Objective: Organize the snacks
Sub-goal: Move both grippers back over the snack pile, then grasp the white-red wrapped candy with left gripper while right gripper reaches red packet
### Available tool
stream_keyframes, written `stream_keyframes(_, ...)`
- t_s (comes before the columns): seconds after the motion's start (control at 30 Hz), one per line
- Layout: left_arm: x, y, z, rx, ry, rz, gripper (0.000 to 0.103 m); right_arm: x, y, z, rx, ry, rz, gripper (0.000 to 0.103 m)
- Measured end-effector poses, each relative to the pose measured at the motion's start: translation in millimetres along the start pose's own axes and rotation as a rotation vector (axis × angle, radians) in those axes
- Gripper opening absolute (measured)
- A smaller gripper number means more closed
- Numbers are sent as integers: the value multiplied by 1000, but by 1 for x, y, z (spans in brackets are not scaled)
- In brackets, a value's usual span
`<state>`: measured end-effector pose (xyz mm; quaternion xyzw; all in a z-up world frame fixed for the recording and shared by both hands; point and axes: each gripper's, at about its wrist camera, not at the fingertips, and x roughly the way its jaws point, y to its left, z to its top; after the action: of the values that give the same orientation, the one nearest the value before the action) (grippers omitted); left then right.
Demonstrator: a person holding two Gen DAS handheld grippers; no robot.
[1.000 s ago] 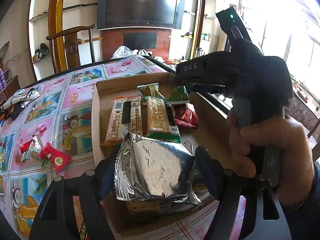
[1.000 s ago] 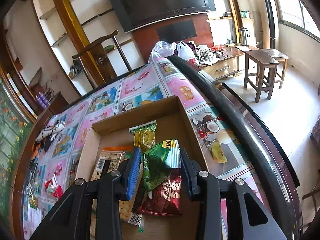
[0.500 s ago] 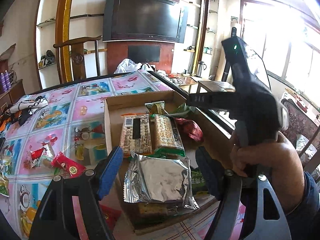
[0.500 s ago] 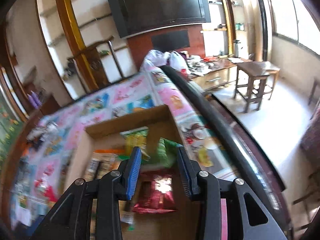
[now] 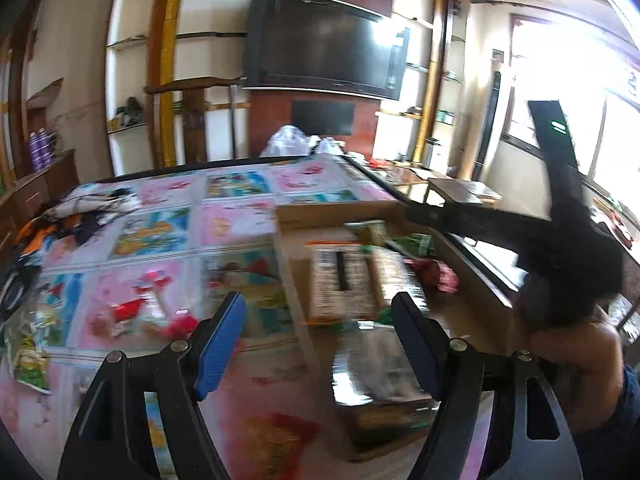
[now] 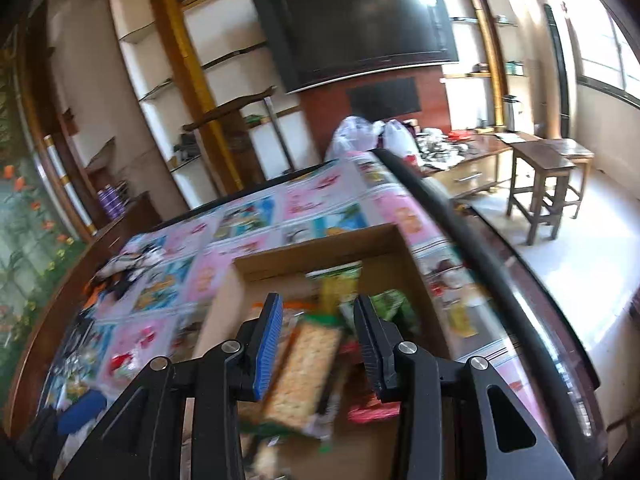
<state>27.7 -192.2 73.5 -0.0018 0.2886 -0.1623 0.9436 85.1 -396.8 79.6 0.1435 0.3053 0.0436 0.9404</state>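
Landmark: cardboard box (image 5: 384, 208) on the desk (image 5: 168, 240), both views motion-blurred. Left tool (image 5: 316, 344) stands wide open, nothing between its blue pads; it hangs over the box's near left corner. Silver foil packet (image 5: 376, 364) lies in the near end of the box, just right of that tool. Right tool (image 6: 318, 344) is partly open and empty, above the box interior, apart from the contents. Cracker pack (image 6: 308, 368) lies directly below it inside the box; green snack bag (image 6: 390, 304) further in, toward the box's far right. Red-wrapped snacks (image 5: 132, 316) lie on the desk left of the box. Television (image 6: 360, 28) on the wall beyond the box.
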Motion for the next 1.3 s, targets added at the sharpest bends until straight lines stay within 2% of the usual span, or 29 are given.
stream_keyframes(0.2, -2, 80, 4, -60, 33, 98, 75, -2, 49, -20, -84, 65, 107, 40)
stream_keyframes(0.33, 20, 142, 6, -125, 124, 134, 75, 5, 86, -39, -134, 139, 178, 40)
stream_keyframes(0.47, 42, 179, 7, -213, 179, 92, 74, 25, 118, -56, -142, 217, 218, 40)
stream_keyframes(0.5, 47, 184, 8, -240, 184, 72, 71, 30, 124, -59, -144, 229, 212, 40)
stream_keyframes(0.57, 57, 188, 9, -253, 195, 36, 65, 39, 132, -63, -138, 241, 199, 40)
stream_keyframes(0.63, 67, 183, 8, -220, 208, 24, 60, 47, 135, -66, -131, 262, 189, 40)
stream_keyframes(0.7, 78, 176, 4, -183, 255, 9, 43, 52, 139, -68, -133, 273, 187, 40)
stream_keyframes(0.77, 85, 169, -1, -153, 295, 7, 40, 54, 142, -69, -146, 274, 180, 40)
stream_keyframes(0.97, 69, 170, -11, -118, 401, 3, 40, 52, 142, -70, -154, 272, 179, 40)
stream_keyframes(1.13, 70, 196, -10, -219, 380, 37, 40, 54, 144, -71, -164, 283, 172, 40)
stream_keyframes(1.3, 70, 182, -9, -149, 396, 37, 52, 57, 145, -71, -145, 290, 175, 40)
